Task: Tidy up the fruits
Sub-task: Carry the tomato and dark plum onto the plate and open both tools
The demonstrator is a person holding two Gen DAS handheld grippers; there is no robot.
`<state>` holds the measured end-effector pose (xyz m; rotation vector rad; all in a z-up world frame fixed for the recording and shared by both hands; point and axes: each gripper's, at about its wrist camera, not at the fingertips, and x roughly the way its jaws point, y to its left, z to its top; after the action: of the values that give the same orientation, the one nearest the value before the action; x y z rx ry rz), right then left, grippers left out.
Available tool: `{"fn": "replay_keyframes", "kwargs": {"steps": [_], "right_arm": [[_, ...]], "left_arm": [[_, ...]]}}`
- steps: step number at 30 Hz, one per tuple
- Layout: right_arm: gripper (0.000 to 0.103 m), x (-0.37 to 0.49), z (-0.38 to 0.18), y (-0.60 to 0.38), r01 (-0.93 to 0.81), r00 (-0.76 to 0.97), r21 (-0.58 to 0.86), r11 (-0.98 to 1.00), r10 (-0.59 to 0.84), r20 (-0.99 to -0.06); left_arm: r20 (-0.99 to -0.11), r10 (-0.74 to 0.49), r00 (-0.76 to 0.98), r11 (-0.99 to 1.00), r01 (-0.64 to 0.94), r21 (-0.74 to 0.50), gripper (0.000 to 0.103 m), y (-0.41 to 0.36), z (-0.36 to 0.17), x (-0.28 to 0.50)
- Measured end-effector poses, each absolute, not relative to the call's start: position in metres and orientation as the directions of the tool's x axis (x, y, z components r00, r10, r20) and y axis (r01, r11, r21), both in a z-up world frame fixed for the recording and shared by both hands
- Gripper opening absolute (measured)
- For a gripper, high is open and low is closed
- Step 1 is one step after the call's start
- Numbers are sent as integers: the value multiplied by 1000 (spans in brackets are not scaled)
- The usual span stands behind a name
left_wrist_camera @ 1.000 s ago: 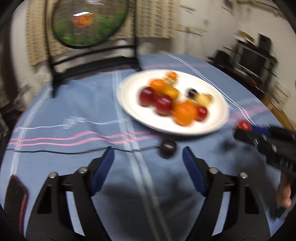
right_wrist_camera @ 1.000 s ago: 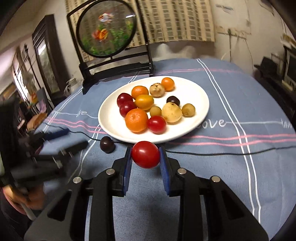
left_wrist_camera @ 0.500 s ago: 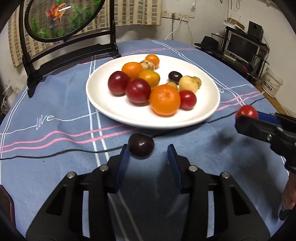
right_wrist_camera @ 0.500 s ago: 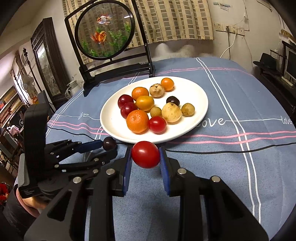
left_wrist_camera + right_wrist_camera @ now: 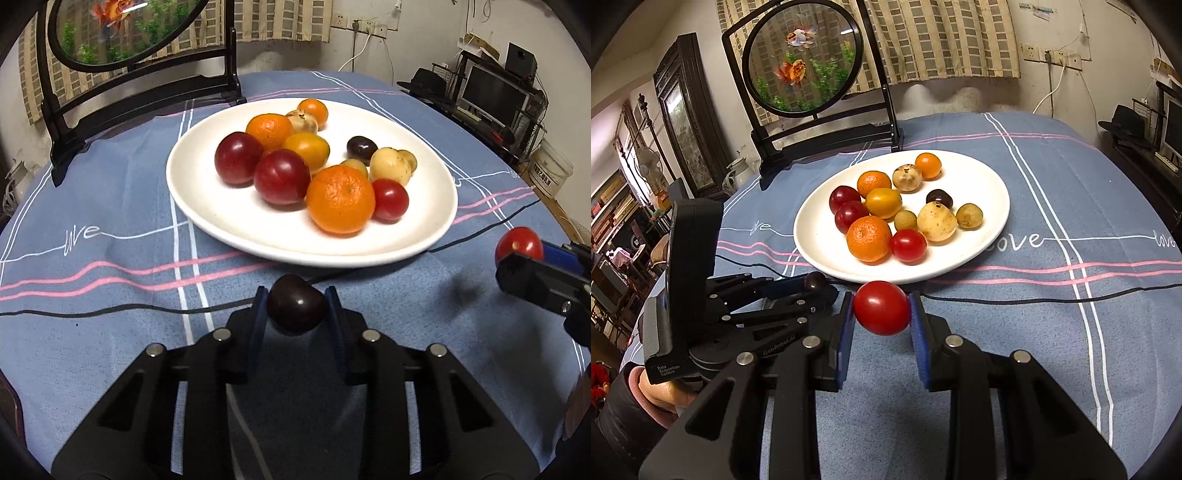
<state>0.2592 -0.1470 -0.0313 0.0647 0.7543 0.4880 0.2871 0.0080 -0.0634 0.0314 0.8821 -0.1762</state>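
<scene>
Both grippers grip fruit. Left gripper [image 5: 295, 308]: fingers closed on a dark plum [image 5: 296, 309], low over the counter [image 5: 110, 332], just before the plate [image 5: 229, 218]. Right gripper [image 5: 881, 310]: fingers clamp a tomato [image 5: 881, 308]. Whether the plum touches the cloth, cannot tell. Tomato half hidden in left view.

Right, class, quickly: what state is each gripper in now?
Left gripper: shut on the dark cherry.
Right gripper: shut on the red cherry tomato.
</scene>
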Motion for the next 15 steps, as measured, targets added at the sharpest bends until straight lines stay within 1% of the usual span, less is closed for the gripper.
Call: {"fn": "replay_keyframes", "kwargs": {"steps": [10, 15], "right_arm": [[29, 260, -32, -146, -405, 618, 226, 886, 448, -647], [29, 256, -31, -145, -426, 617, 227, 876, 465, -635]], "left_arm": [[-766, -132, 629, 987, 157, -41, 32, 5, -60, 274], [-732, -148, 665, 988, 126, -86, 32, 5, -44, 253]]}}
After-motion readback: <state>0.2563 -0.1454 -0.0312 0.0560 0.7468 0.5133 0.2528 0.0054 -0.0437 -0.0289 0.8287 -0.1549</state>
